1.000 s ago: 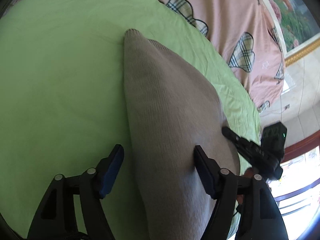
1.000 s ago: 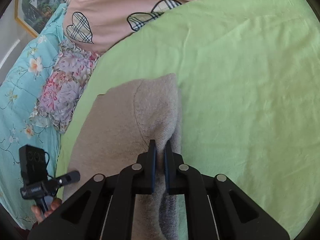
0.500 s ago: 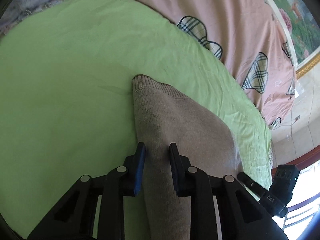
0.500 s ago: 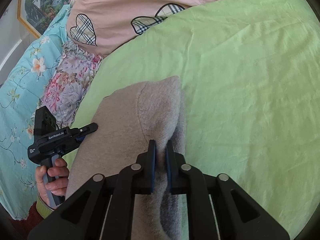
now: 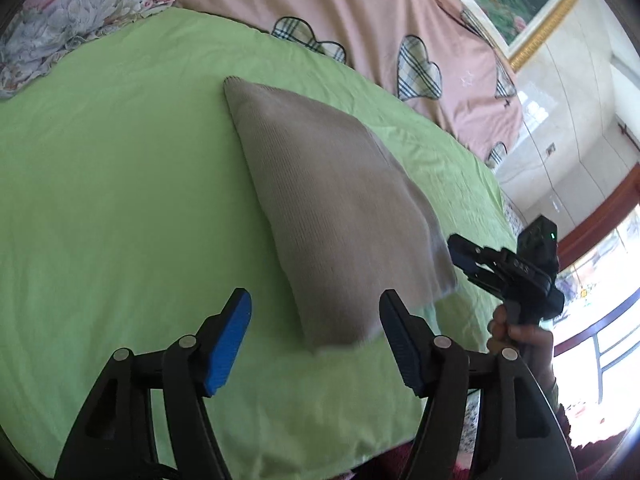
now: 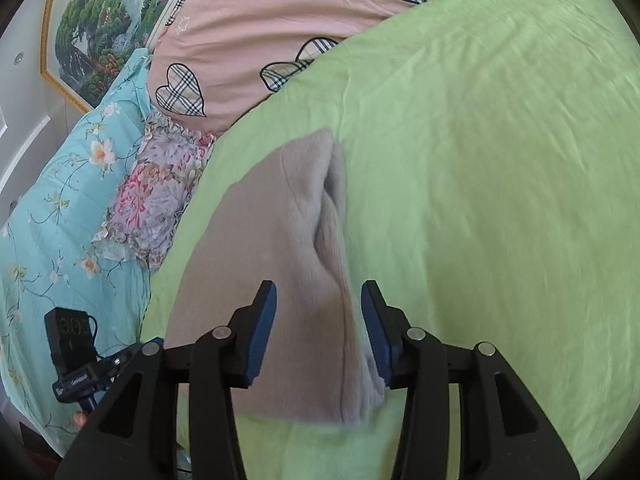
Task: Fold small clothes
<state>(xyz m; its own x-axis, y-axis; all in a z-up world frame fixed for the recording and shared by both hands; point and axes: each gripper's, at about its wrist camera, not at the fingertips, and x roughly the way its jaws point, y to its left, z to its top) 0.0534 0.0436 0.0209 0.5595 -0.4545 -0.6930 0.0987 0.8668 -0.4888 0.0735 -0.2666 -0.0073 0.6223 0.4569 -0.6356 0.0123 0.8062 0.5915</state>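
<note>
A beige knit garment point(image 5: 332, 208) lies folded in a rough rectangle on the green sheet point(image 5: 120, 200). My left gripper point(image 5: 316, 316) is open and empty, just short of the garment's near corner. My right gripper point(image 6: 318, 304) is open above the garment's near edge point(image 6: 288, 280), not holding it. The right gripper also shows in the left wrist view point(image 5: 464, 256) beside the garment's right corner. The left gripper's body shows at the lower left of the right wrist view point(image 6: 80, 364).
A pink quilt with plaid hearts point(image 5: 380, 20) lies behind the green sheet. A floral pillow point(image 6: 156, 200) and a turquoise flowered cover point(image 6: 60, 216) lie to the left. A framed painting point(image 6: 104, 20) hangs on the wall. A window point(image 5: 600, 320) is at the right.
Both grippers have let go of the garment and opened. They have drawn back, and the garment now lies flat on the sheet.
</note>
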